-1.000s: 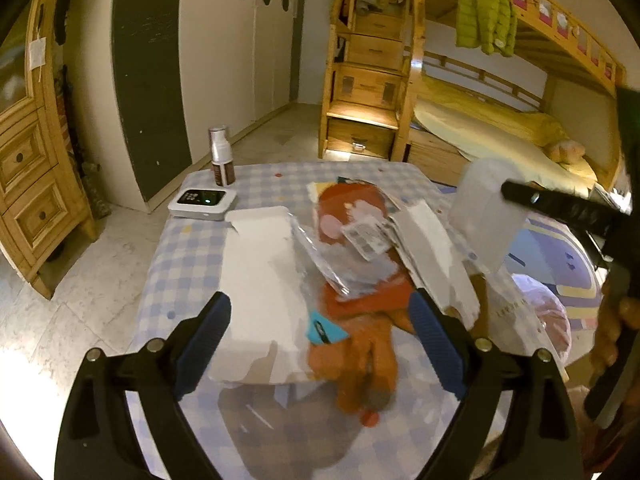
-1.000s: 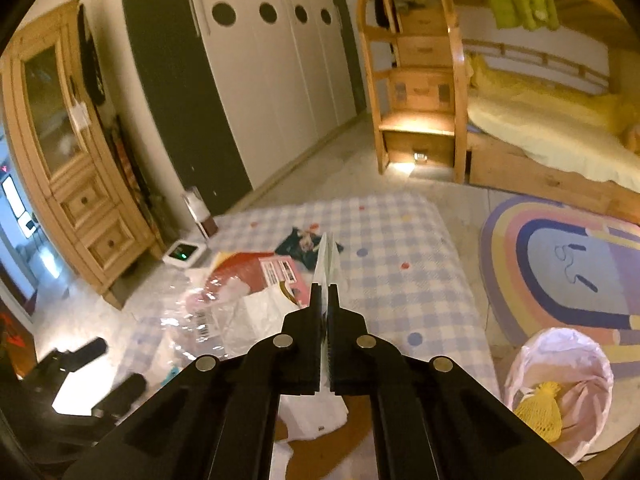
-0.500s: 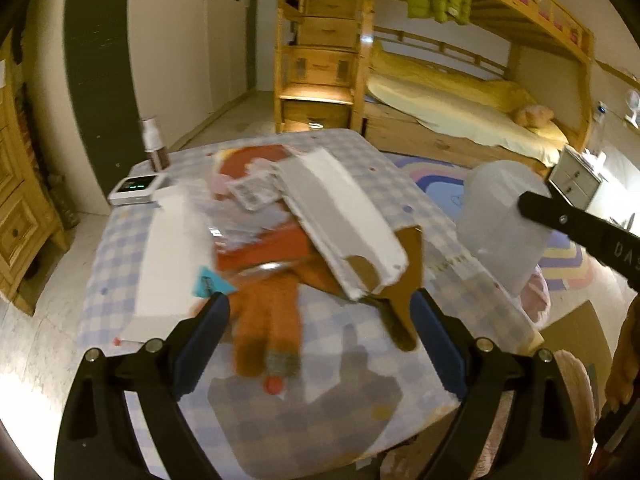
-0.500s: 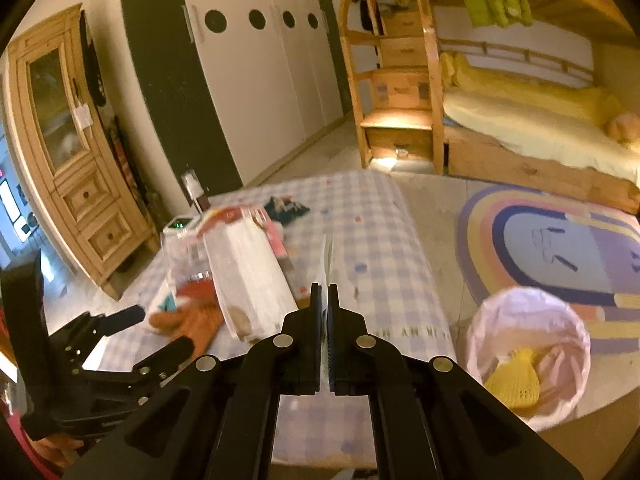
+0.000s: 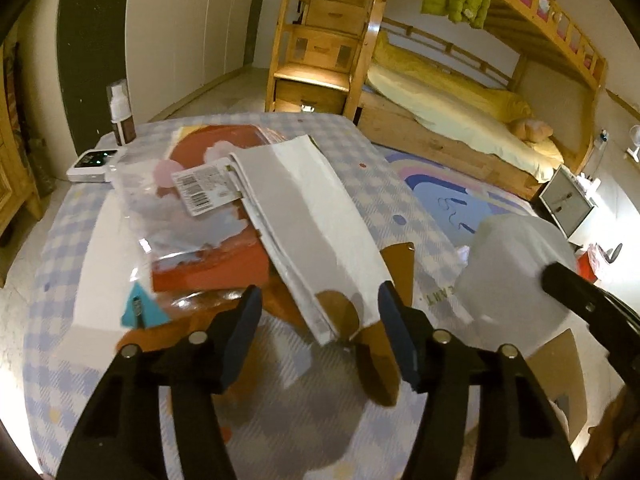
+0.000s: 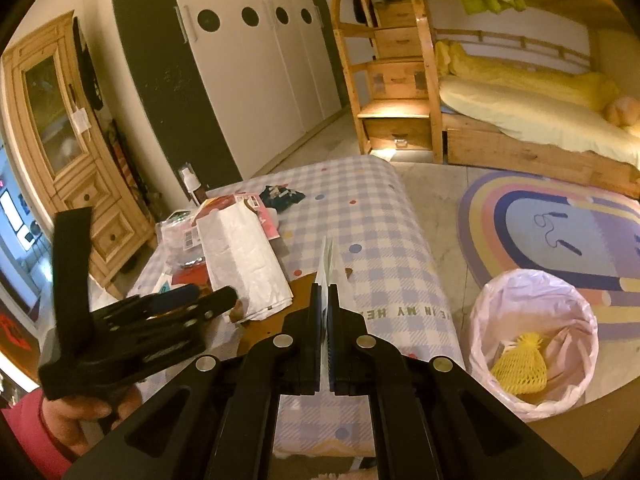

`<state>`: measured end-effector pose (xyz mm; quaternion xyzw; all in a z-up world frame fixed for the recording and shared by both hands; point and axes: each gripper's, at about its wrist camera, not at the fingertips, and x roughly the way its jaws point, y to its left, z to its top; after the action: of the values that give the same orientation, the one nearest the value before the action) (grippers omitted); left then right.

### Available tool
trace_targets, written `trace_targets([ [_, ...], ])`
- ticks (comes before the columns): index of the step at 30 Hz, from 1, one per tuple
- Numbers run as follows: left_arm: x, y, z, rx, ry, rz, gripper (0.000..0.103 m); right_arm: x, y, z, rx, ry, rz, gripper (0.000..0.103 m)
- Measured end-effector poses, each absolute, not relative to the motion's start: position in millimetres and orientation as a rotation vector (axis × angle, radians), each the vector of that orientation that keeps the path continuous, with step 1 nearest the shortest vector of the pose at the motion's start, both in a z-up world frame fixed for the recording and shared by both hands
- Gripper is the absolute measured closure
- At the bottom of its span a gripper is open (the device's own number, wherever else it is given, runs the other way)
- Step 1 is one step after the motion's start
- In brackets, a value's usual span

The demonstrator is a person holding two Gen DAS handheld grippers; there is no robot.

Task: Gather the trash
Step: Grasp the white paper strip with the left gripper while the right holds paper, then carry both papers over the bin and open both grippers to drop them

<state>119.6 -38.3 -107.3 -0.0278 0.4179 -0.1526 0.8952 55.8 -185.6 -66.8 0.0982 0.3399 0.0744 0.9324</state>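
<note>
Left gripper (image 5: 318,312) closing, half-open around white bag (image 5: 304,216) — right gripper (image 6: 325,300) clamping blurred plastic (image 5: 508,272).

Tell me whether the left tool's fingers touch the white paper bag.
Apart. The left wrist view shows the left tool astride the white paper bag, gaps beside both fingers.

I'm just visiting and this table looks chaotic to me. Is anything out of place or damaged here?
Yes. Packaging litters the checkered table: a crumpled white paper bag lies askew over a torn red wrapper and a clear plastic bag, its near end overhanging a brown cardboard piece. Nothing looks spilled.
</note>
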Motion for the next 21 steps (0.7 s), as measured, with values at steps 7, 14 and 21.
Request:
trace_targets([
  [7, 128.6, -39.2, -112.5, -0.102, 0.918, -0.358, 0.099, 52.3, -188.6, -63.1, 0.206, 0.683, 0.149, 0.101],
  [14, 85.8, -39.8, -64.7, -0.015, 0.734, -0.435, 0.103, 41.0, -202.9, -47.3, 0.218, 0.618, 0.123, 0.101],
  [21, 56.5, -71.5, -27.0, 0.113, 0.609, -0.480, 0.103, 21.7, -241.1, -34.1, 0.265, 0.573, 0.066, 0.101],
])
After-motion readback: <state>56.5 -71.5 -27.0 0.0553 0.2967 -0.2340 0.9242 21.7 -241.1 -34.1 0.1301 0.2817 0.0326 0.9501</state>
